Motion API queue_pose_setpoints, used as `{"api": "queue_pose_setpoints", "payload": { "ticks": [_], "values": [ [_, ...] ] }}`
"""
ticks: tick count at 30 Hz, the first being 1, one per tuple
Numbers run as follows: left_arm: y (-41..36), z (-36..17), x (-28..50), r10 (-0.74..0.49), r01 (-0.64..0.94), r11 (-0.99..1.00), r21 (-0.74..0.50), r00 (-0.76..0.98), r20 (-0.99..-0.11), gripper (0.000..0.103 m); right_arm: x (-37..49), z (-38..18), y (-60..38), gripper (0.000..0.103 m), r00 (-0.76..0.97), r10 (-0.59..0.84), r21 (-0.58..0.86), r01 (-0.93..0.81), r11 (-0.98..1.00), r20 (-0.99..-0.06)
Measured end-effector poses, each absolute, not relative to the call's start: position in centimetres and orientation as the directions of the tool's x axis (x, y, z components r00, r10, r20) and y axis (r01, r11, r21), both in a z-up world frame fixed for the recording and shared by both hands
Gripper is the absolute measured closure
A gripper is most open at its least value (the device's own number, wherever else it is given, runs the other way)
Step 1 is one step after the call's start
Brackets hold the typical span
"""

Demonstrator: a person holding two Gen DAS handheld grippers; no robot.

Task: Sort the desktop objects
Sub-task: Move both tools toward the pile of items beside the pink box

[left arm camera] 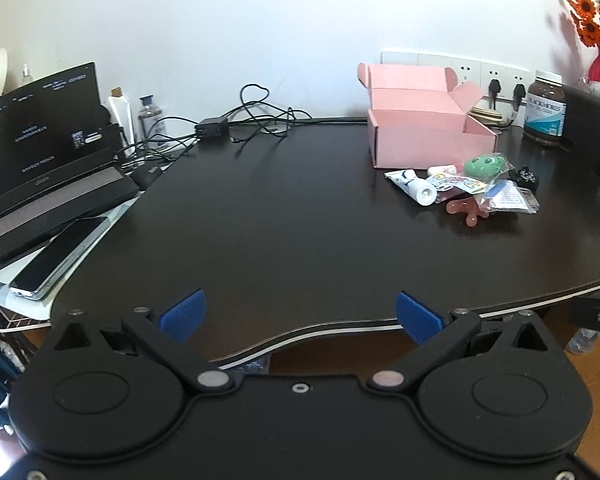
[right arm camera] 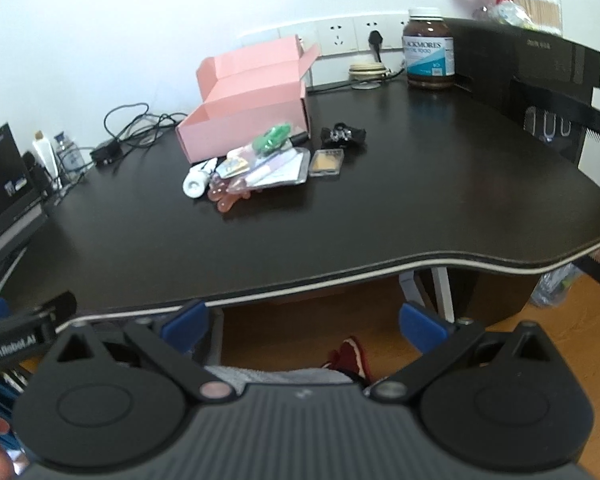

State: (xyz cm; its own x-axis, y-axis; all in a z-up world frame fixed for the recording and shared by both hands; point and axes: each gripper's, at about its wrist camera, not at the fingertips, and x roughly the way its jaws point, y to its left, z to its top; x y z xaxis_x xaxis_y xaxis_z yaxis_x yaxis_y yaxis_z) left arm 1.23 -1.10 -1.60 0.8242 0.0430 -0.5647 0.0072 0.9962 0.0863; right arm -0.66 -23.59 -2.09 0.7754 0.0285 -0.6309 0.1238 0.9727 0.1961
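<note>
Sorting is judged not yet begun. Both the left tool (left arm camera: pixel 300 312) and right tool (right arm camera: pixel 302 322) are held released at the counter (right arm camera: pixel 380 220) edge; the items (right arm camera: pixel 256 164) lie heaped beside the open pink box (right arm camera: pixel 244 120), well apart from both.

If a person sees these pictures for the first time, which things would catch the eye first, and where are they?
First, the open pink box at the back of the dark desk, with a heap of small items just in front of it. Then the brown jar by the wall sockets to the right. Both claws, left and right, are open and hold nothing, at the near edge.
</note>
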Motion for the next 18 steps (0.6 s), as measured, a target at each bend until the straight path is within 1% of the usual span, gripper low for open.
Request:
{"api": "queue_pose_setpoints", "payload": {
  "ticks": [4,7,8,10,12,14,16,18],
  "values": [
    [-1.1,-1.7,1.5,0.019,0.022,0.997,0.068,0.837,-0.548,0.0,-0.2,-2.1,-23.7,0.001,0.779,0.088,0.246,0.087,0.965,-0.621],
    [-0.8,-1.7,1.7,0.008,0.025,0.998,0.055,0.843,-0.538,0.0,0.3,-1.9,-23.8,0.001,0.798,0.071,0.244,0.097,0.965,-0.599],
    [-0.8,-1.7,1.8,0.002,0.027,0.999,0.047,0.845,-0.536,0.0,0.5,-1.8,-23.8,0.001,0.811,0.075,0.245,0.086,0.966,-0.581],
    [-0.8,-1.6,2.0,0.0,0.027,0.999,0.044,0.85,-0.527,0.0,0.4,-1.5,-23.7,0.001,0.853,0.078,0.244,0.059,0.968,-0.517],
    [-1.1,-1.5,2.2,0.004,0.034,0.997,0.062,0.856,-0.518,0.0,0.2,-1.5,-23.5,0.001,0.898,0.028,0.236,0.086,0.968,-0.44],
    [-1.4,-1.3,2.2,0.013,0.043,0.994,0.099,0.864,-0.503,0.0,0.0,-1.6,-23.4,0.001,0.921,0.014,0.243,0.088,0.966,-0.388],
    [-1.7,-1.0,2.0,0.025,0.046,0.989,0.137,0.879,-0.476,0.0,-0.4,-1.7,-22.9,0.001,0.937,0.011,0.208,0.067,0.976,-0.35],
    [-1.7,-0.8,1.9,0.026,0.046,0.988,0.148,0.89,-0.455,0.0,-0.5,-1.7,-22.1,0.001,0.941,-0.003,0.136,0.052,0.989,-0.338]
  ]
}}
